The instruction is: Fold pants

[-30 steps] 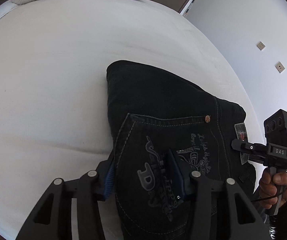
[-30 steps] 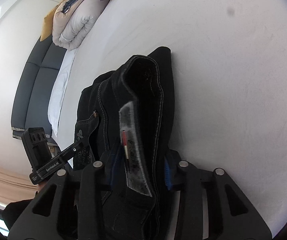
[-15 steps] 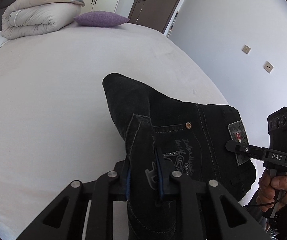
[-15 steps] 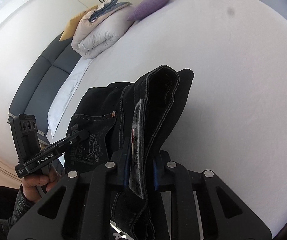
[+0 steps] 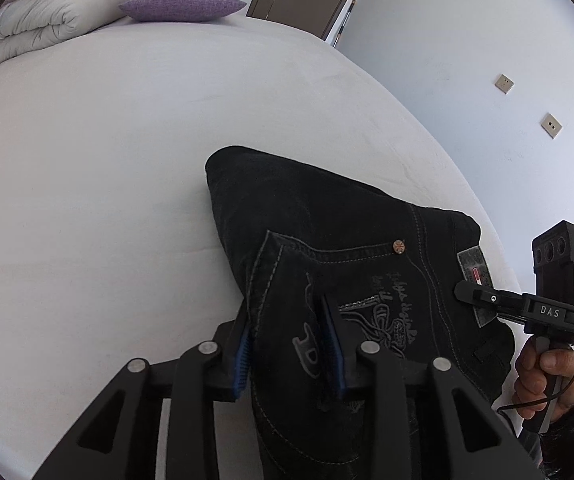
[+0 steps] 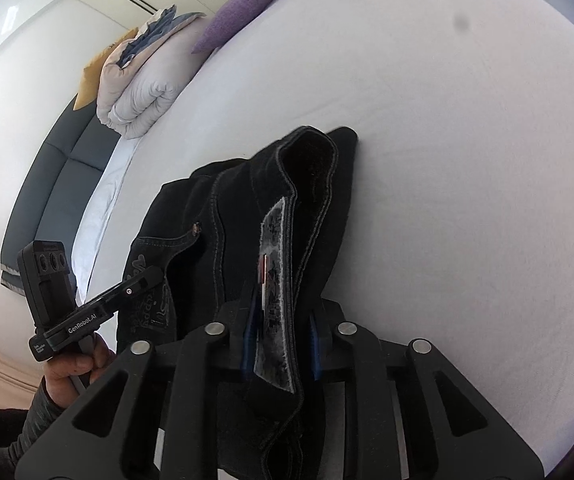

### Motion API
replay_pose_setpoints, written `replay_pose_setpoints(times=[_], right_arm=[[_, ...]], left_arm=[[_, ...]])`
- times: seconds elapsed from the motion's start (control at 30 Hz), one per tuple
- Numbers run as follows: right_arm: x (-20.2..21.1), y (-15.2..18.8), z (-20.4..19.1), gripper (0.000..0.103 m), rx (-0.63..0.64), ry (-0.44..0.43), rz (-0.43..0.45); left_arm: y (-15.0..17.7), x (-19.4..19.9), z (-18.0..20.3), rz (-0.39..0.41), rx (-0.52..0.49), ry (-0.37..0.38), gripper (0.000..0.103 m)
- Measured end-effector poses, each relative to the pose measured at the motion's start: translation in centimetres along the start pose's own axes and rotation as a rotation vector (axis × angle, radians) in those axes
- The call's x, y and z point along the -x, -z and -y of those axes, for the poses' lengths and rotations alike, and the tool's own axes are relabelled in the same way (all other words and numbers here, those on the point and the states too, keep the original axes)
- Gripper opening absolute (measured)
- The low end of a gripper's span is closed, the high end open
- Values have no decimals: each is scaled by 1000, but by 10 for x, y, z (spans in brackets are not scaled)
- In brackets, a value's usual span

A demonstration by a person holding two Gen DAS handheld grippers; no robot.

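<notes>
**Both grippers pinched the waist end of the folded jeans**

The black denim pants (image 5: pixel 327 220), folded into a thick bundle, lay on the white bed sheet (image 5: pixel 107 160), near the bed's foot edge and well apart from the purple cushion (image 5: pixel 181 6) and the rolled pale duvet (image 5: pixel 47 20) at its head. The left gripper (image 5: pixel 291 352) had its blue-padded jaws pinching the embroidered back pocket at the bundle's left edge. The right gripper (image 6: pixel 281 344) had its jaws pinching the waistband fold, with the grey patch label (image 6: pixel 273 280) between the pads. In the left wrist view the right gripper (image 5: pixel 487 300) touched that label at the bundle's right side. The bundle's near end was raised off the sheet; its far end rested on it.
</notes>
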State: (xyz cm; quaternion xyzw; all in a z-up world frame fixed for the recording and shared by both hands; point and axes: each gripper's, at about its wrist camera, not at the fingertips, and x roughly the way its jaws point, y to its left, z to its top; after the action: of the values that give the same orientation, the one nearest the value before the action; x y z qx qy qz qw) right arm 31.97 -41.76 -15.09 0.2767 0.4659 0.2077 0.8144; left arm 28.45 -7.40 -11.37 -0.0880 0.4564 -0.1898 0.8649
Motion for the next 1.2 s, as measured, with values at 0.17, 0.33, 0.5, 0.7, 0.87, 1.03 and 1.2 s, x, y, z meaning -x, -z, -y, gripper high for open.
replay_pose_setpoints(times=[0.17, 0.33, 0.5, 0.7, 0.87, 1.03, 1.2], right_arm=[[-4, 8, 11, 27, -25, -59, 42], [25, 27, 10, 45, -44, -4, 124], [73, 60, -10, 47, -15, 77, 248], [143, 118, -79, 57, 194, 248, 485], [200, 165, -145, 95, 358, 390, 791], [236, 214, -198, 103, 547, 479, 1012], [246, 237, -215, 103, 550, 423, 918]], left_arm=[[7, -5, -7, 26, 22, -15, 53], [14, 20, -4, 83, 13, -56, 56], [33, 88, 19, 309, -79, -206, 92], [78, 183, 84, 598, -251, -386, 103], [100, 251, 106, 710, -291, -447, 103], [134, 287, 122, 777, -269, -435, 103], [149, 291, 128, 710, -238, -531, 103]])
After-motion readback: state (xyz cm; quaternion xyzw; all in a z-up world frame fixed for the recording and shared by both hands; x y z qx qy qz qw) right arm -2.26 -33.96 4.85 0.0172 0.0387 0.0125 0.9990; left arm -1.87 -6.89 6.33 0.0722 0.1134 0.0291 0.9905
